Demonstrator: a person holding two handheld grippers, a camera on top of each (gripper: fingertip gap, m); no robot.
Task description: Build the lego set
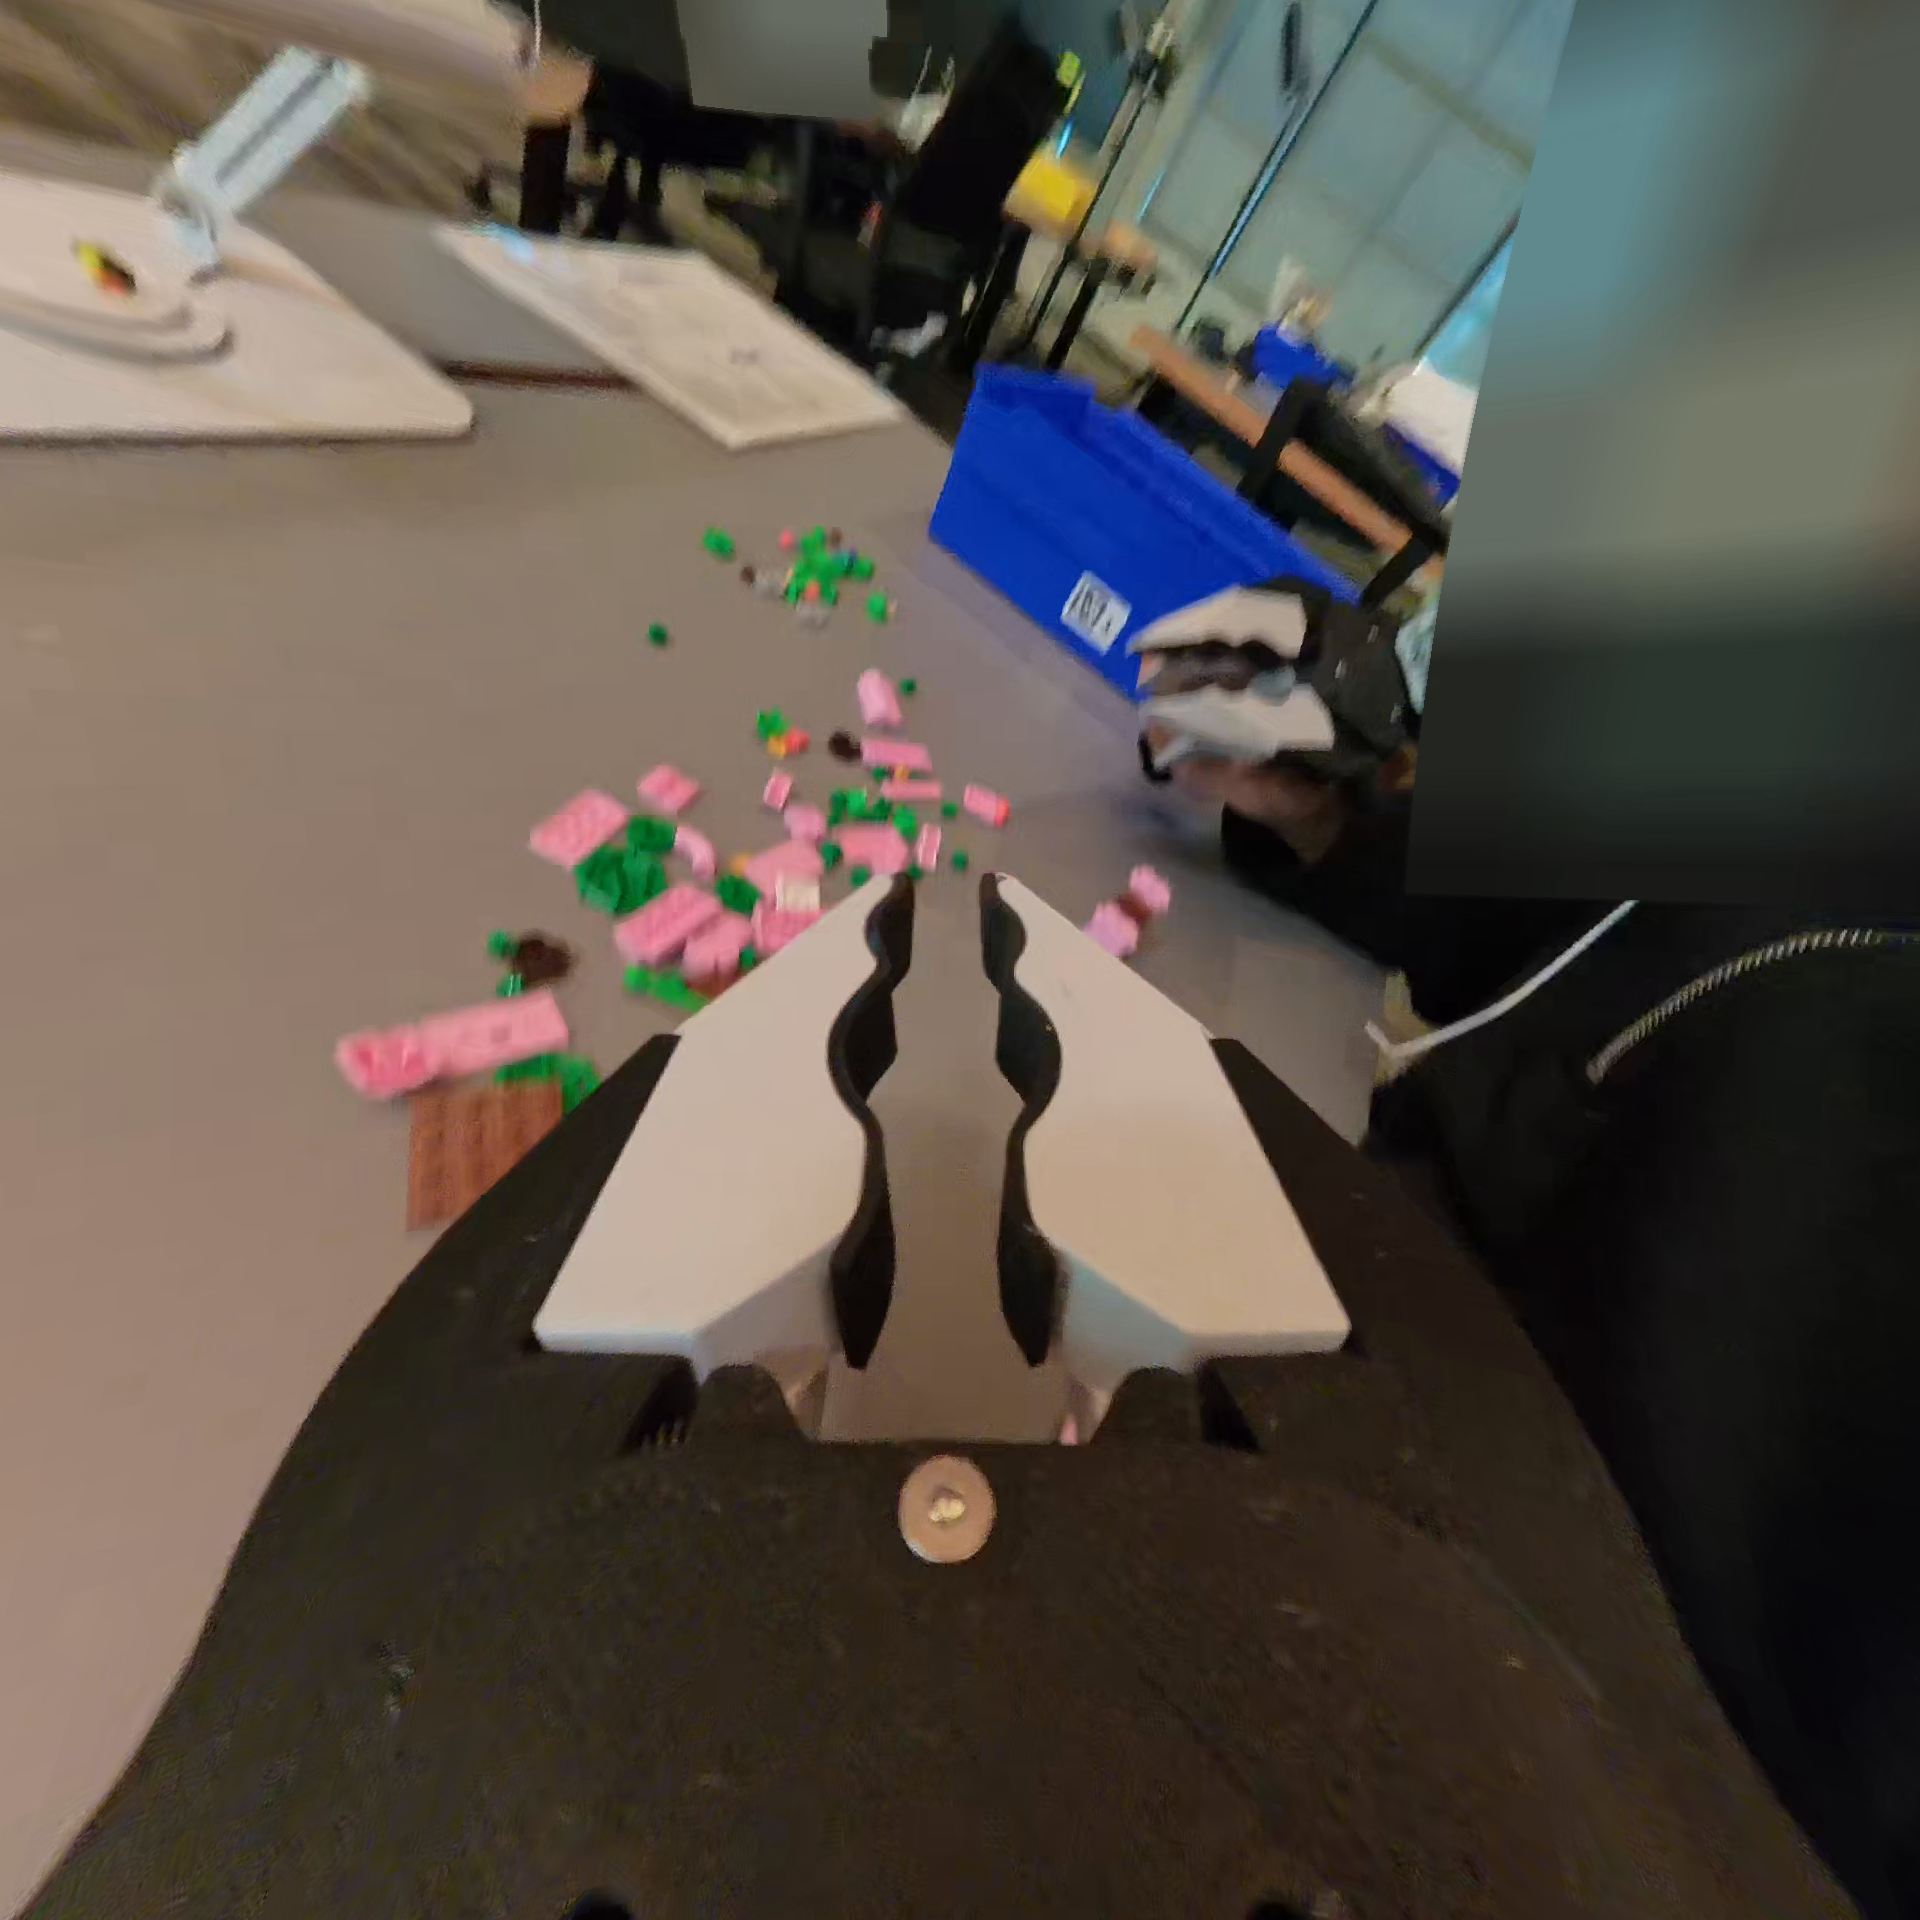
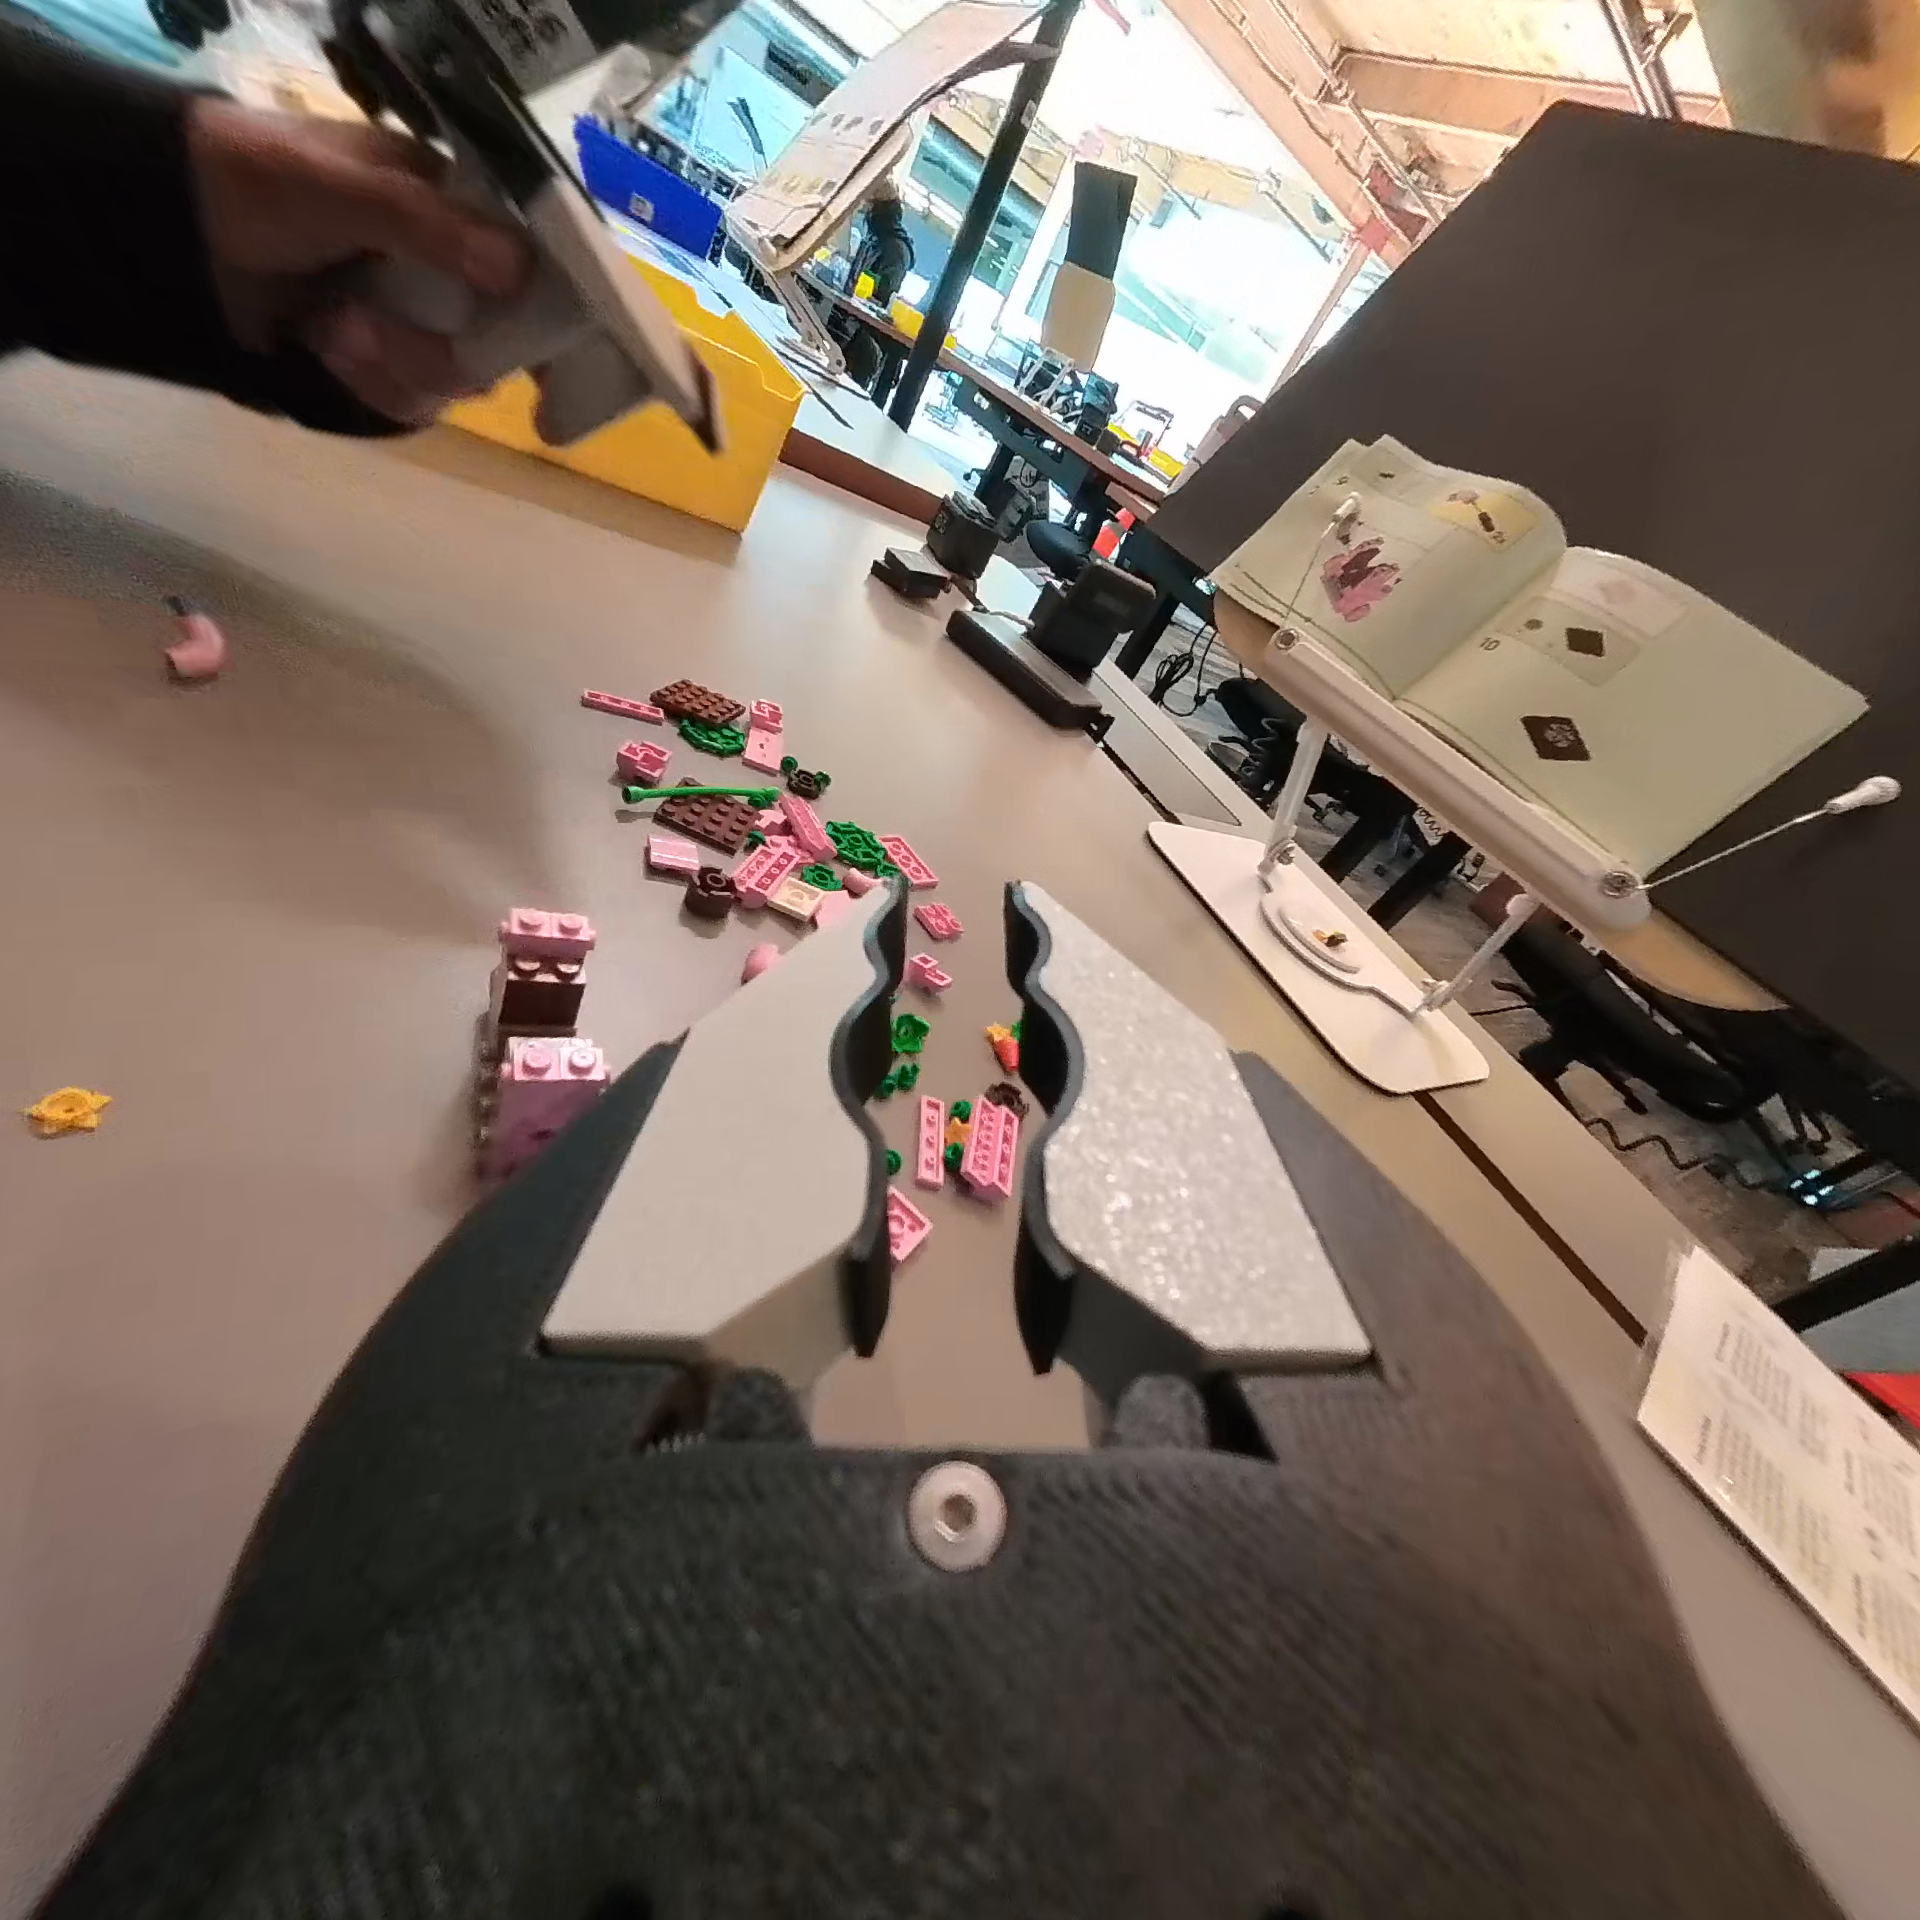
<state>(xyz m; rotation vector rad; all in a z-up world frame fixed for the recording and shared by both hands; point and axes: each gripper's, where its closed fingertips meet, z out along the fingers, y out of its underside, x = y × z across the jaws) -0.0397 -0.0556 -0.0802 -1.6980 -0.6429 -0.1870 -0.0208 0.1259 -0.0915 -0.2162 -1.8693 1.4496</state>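
A: Left wrist view first. Our left gripper hangs over the grey table with a narrow gap between its jaws, and nothing sits in that gap.

B: Agreed, we're holding nothing there. The loose bricks lie scattered just ahead of the tips, pink and green mostly, with a brown plate at the near left.

A: Containers? We see a blue bin at the table's far right edge. Its inside is hidden from us. It carries a white label, too blurred to read anyway.

B: And our right gripper shows just in front of that bin, blurred, so we cannot tell from here how its jaws stand.

A: Right wrist view now. The right gripper is parted a little wider, again empty, touching nothing.

B: Through the gap we see pink strips and green bits on the table. A small pink and brown stack stands upright just left of our left finger.

A: A yellow bin sits far back, contents hidden. The left gripper hovers in front of it, in a hand.

B: An open instruction booklet rests on a white stand to the right, and a printed sheet lies at the near right edge.

A: A lone yellow piece sits far left.
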